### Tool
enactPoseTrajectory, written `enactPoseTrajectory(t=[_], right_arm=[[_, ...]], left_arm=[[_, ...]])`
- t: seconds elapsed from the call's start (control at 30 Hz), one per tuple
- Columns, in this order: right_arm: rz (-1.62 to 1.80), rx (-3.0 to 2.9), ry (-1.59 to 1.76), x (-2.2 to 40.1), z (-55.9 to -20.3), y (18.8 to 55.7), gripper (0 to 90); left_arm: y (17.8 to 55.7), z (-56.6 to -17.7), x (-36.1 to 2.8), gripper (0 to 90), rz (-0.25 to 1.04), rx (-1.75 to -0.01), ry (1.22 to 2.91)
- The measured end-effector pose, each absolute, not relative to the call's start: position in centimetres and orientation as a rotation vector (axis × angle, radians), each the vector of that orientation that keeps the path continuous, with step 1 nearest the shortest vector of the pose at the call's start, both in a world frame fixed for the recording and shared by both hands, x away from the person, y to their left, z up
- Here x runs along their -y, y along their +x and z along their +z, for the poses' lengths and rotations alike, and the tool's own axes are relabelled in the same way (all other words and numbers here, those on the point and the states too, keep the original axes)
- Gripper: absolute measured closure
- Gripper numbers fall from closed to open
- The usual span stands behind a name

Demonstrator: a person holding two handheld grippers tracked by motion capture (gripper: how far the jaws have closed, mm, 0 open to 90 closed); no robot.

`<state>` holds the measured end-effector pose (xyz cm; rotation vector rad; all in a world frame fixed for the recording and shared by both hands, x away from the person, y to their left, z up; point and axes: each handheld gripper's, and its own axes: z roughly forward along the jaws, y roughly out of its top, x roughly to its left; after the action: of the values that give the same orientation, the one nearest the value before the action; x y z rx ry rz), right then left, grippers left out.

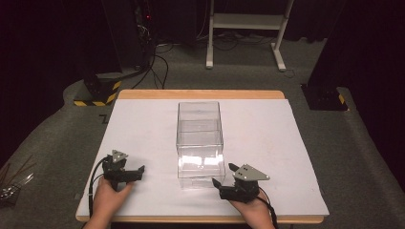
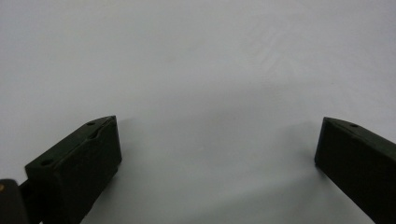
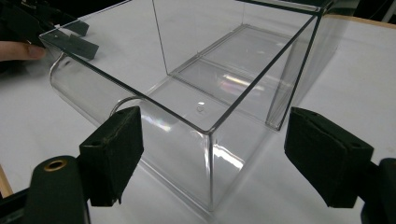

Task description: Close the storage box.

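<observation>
Clear box (image 1: 200,143): mid-worktop (image 1: 267,143), open-topped, near corner between the right tongs' spread jaws.
Right tongs (image 3: 210,154): wide open, gripping nothing, just short of that corner.
Left tongs (image 2: 217,144): spread wide, empty, left of the box, apart.

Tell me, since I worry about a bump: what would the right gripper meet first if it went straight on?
Probably the near corner of the clear plastic box, straight ahead between the open jaws of the right gripper; the remaining gap is hard to judge.
</observation>
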<state>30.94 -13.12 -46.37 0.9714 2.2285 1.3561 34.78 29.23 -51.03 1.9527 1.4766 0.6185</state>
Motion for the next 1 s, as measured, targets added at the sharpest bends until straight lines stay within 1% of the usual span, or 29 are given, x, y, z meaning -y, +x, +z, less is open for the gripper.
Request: enactPoseTrajectory(t=[1.0], right_arm=[[1.294, -2.256, 0.958, 12.6, -45.5, 33.2, 19.2]], left_arm=[[34.8, -51.0, -29.2, 0.6, 0.618, -1.477, 1.952]])
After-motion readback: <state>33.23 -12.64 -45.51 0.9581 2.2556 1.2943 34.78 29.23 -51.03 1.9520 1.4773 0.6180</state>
